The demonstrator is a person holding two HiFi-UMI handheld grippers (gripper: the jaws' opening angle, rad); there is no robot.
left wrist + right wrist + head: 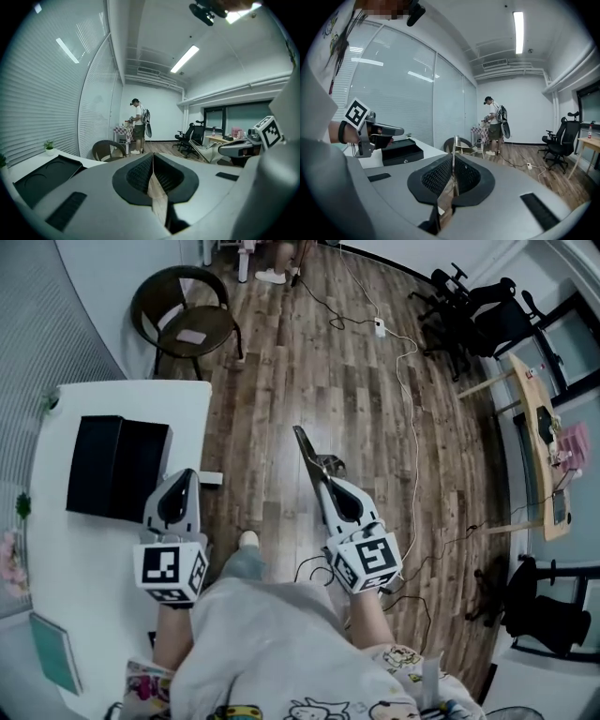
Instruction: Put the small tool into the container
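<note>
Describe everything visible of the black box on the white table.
The black box is rectangular and matte, with a seam splitting its top into two panels. The right gripper view shows a low front wall bearing a small pale dot. It lies flat on the white table, near the edge beside the wooden floor. The left gripper overlaps its corner from above; contact cannot be told.

My left tongs (153, 158) read closed with nothing between them, aimed past the white worktop (86, 161), black container (44, 177) at left, a person (138, 125) standing far off.
</note>
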